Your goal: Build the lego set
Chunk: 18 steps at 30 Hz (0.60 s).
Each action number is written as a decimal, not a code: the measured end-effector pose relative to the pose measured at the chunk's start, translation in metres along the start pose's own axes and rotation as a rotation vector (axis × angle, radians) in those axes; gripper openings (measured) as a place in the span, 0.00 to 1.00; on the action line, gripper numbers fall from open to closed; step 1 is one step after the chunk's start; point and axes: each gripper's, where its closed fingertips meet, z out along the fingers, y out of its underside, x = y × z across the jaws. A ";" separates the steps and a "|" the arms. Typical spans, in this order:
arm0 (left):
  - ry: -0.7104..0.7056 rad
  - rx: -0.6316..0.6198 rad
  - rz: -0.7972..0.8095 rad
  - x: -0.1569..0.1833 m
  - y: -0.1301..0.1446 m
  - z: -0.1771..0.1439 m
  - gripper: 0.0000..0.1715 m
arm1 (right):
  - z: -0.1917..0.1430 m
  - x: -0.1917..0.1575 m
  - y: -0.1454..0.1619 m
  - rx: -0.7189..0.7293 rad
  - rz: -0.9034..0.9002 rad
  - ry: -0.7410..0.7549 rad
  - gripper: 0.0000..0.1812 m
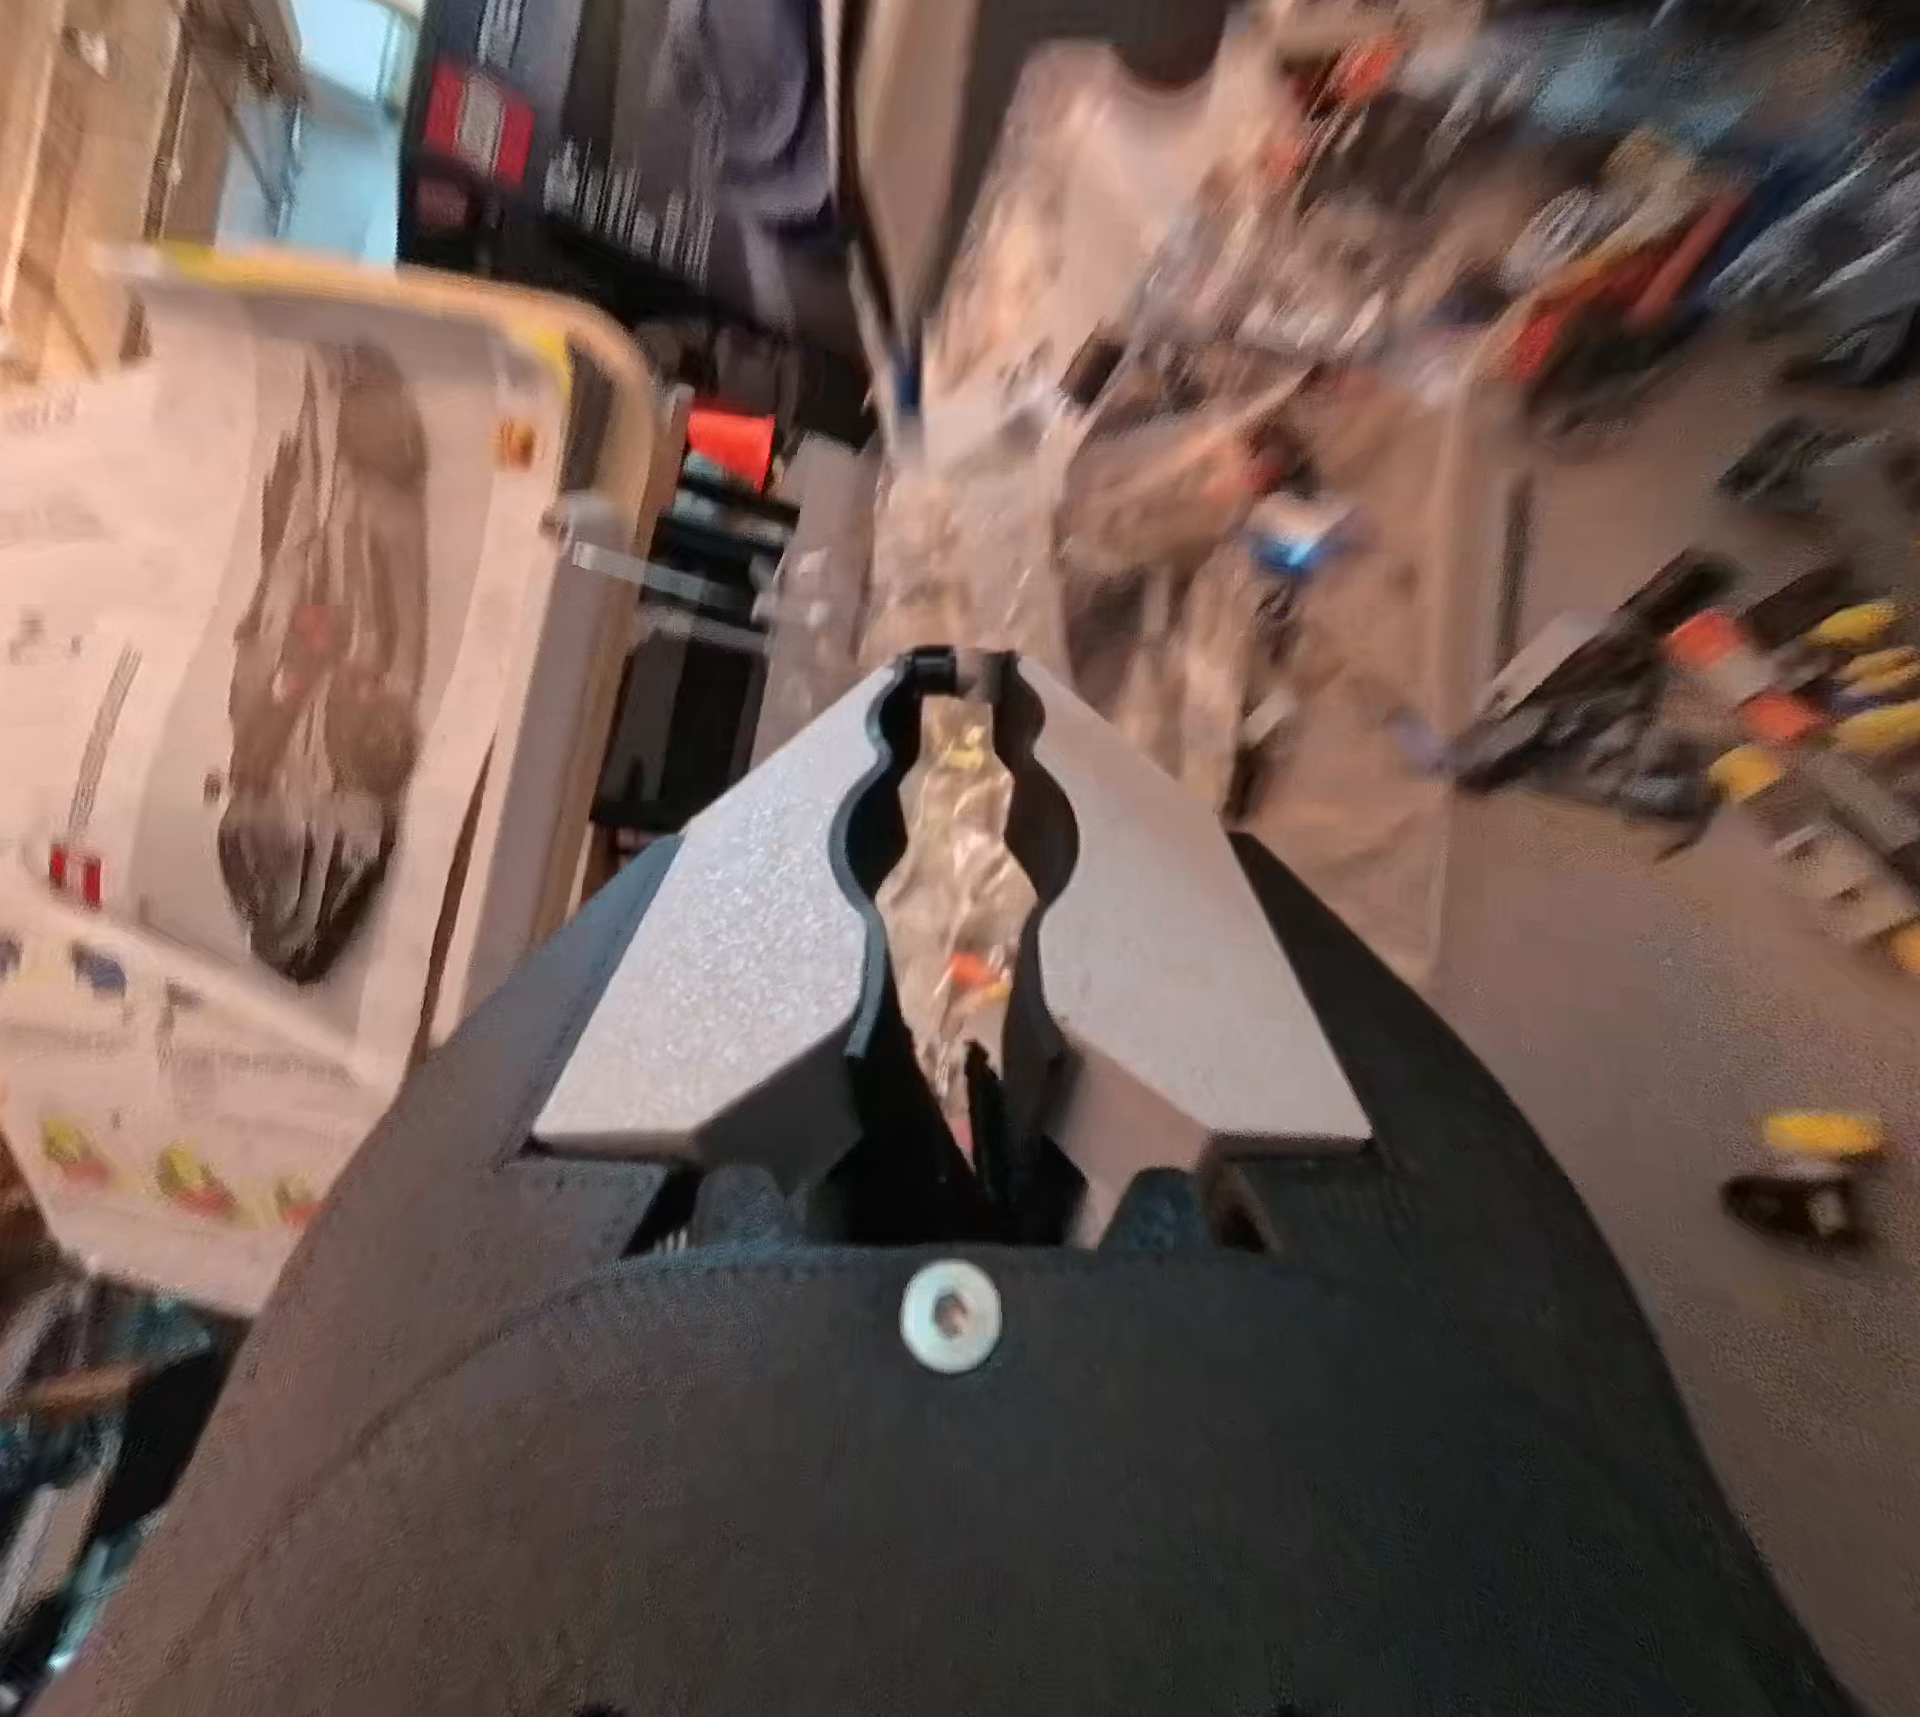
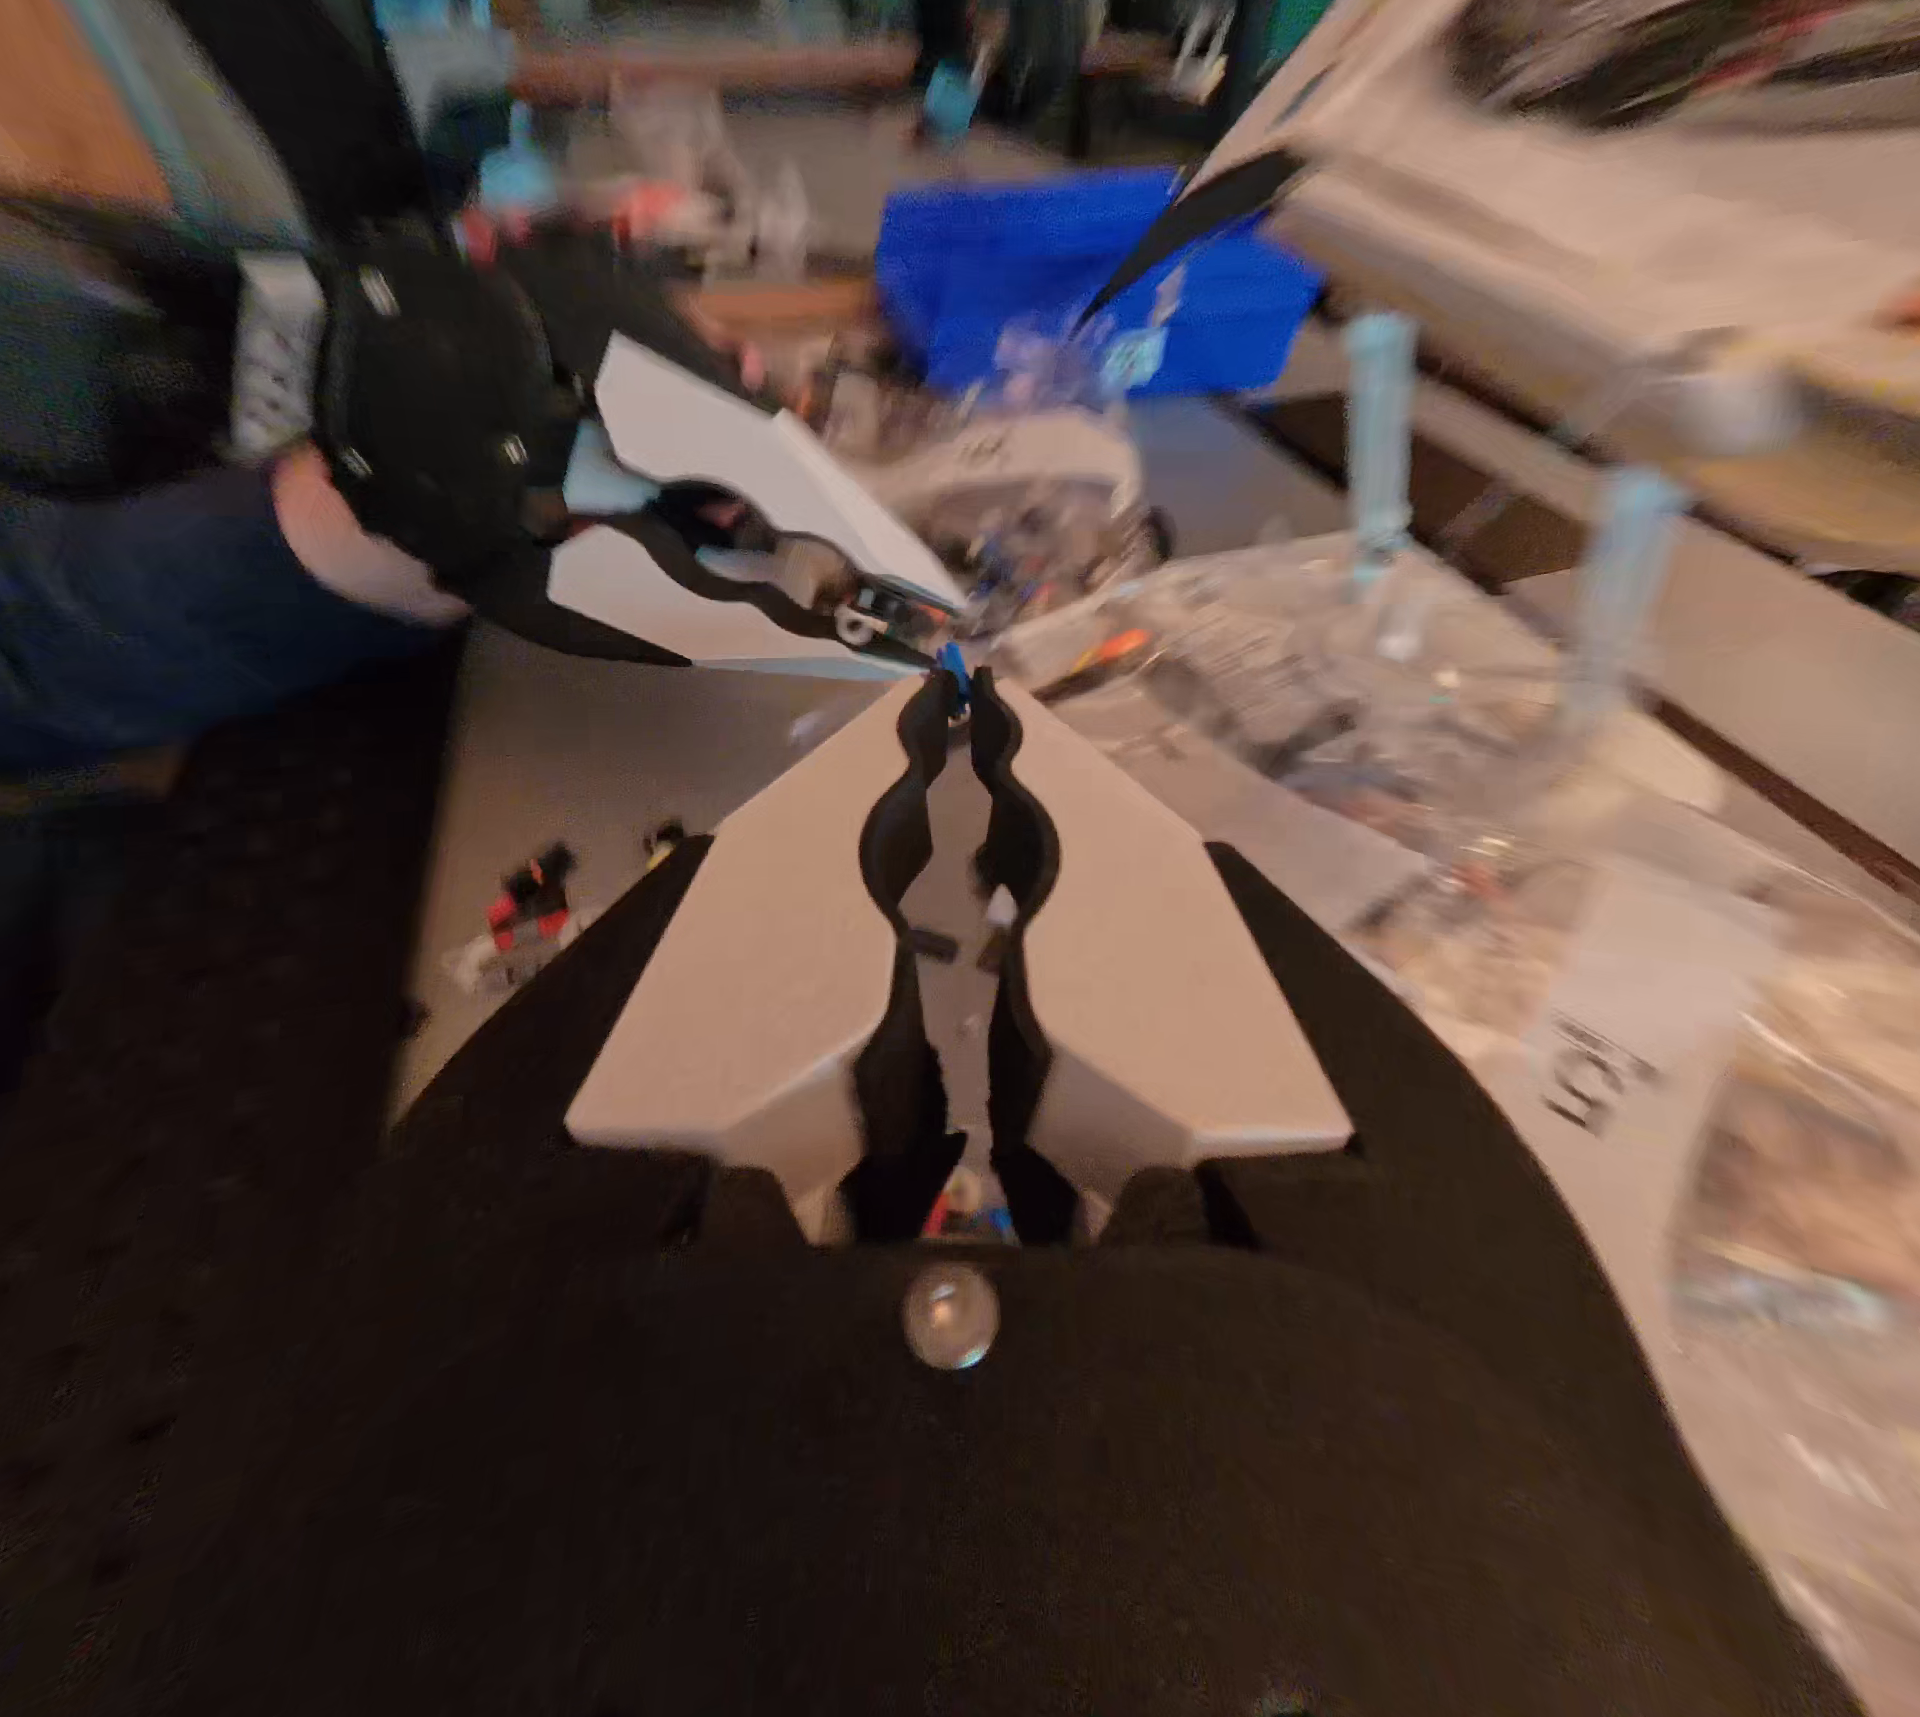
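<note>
Blue lego piece between right fingers

Blur leaves no writing legible.

1. The left tongs are nearly closed at the tips, pinching a small black piece.
2. The right tongs are closed on a small blue piece at their tips.
3. In the right wrist view the left tongs reach in from the left, tips almost meeting the right tips.
4. A hand grips the left tool's black body.
</note>
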 end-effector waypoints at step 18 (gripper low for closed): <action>0.250 0.134 -0.150 0.031 -0.006 -0.001 0.08 | 0.006 -0.025 0.097 -0.506 -0.037 -0.179 0.02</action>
